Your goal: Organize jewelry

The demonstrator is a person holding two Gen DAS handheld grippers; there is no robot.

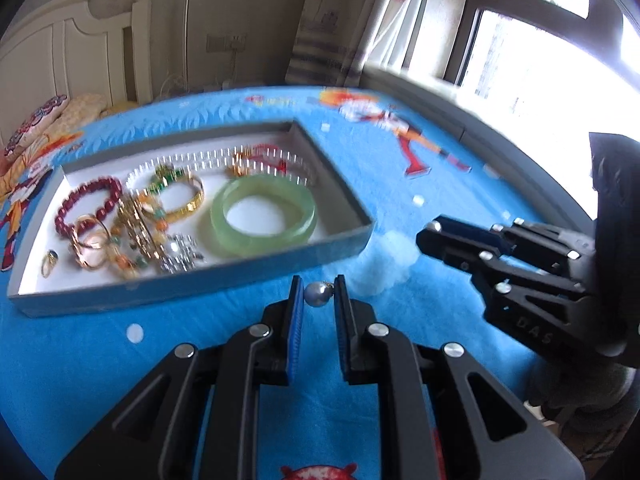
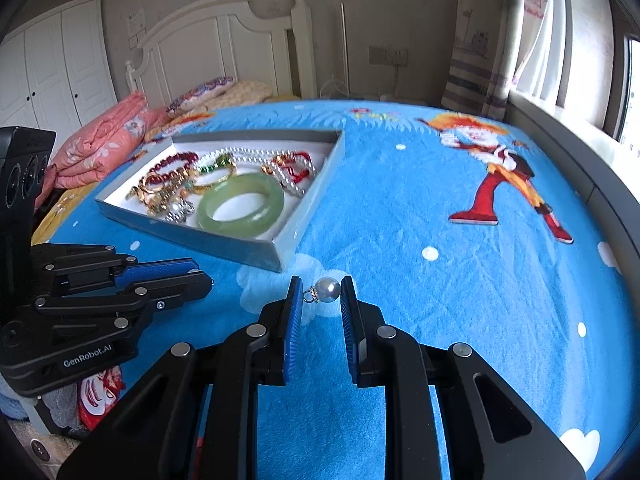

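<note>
A blue cartoon-print blanket [image 2: 400, 220] covers a bed with a white headboard [image 2: 224, 36], beside a curtained window [image 1: 532, 40]. On it sits a grey tray [image 2: 288, 240] of jewelry, with a green jade bangle [image 2: 241, 205] at its near corner. Just in front of the tray, both grippers tilt downward. The left gripper [image 1: 319, 294] is closed on a pearl pendant [image 1: 314, 293]. The right gripper [image 2: 320, 294] is closed on another pearl pendant [image 2: 327, 290].

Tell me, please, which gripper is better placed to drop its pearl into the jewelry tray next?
Probably the left. The left gripper holds a pearl just short of the long near wall of the tray, facing it. The right gripper, also holding one, sits off the tray's corner.
</note>
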